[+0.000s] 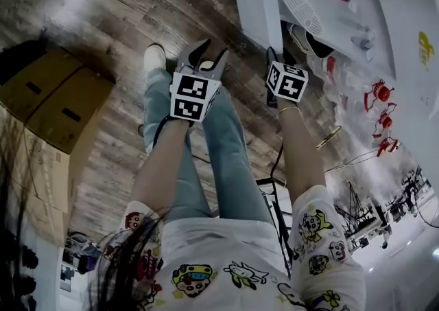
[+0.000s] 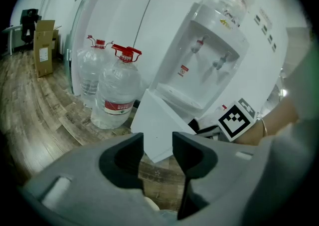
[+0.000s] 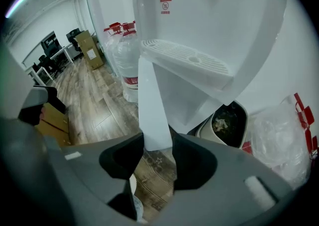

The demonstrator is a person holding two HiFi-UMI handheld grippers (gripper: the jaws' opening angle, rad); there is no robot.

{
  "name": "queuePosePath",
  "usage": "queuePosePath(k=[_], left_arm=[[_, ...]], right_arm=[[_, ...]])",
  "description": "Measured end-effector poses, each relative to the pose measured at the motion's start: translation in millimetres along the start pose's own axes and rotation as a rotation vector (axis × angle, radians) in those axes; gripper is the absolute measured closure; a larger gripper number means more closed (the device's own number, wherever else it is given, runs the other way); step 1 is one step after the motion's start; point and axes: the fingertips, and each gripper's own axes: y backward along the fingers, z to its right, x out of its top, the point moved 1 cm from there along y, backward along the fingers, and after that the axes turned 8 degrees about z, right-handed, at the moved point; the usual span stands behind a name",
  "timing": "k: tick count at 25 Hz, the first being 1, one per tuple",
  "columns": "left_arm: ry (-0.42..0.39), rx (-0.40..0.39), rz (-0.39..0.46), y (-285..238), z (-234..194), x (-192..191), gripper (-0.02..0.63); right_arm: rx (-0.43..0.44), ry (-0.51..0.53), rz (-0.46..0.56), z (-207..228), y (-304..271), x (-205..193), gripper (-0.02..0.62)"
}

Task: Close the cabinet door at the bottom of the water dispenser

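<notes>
The right gripper (image 3: 158,142), jaws half apart, clasped the free end of the cabinet door (image 3: 152,100), which stood swung out from the water dispenser (image 3: 214,10) (just under its drip tray (image 3: 189,63)). The left gripper (image 2: 158,142), jaws apart and empty, faced the dispenser from nearby.
</notes>
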Motion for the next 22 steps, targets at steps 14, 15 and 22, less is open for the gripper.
queuePosePath(k=[14, 15, 22], left_arm=[[0.032, 0.007, 0.032, -12.5, 16.2, 11.2, 0.428], [0.030, 0.002, 0.032, -14.2, 17.4, 10.8, 0.428], [0.035, -0.014, 0.028, -26.7, 22.5, 9.7, 0.428]], right_arm=[[-0.123, -0.047, 0.021, 51.0, 0.1, 2.7, 0.387], [-0.128, -0.046, 0.021, 53.7, -0.6, 3.6, 0.385], [-0.183, -0.038, 0.018, 71.9, -5.9, 6.5, 0.434]])
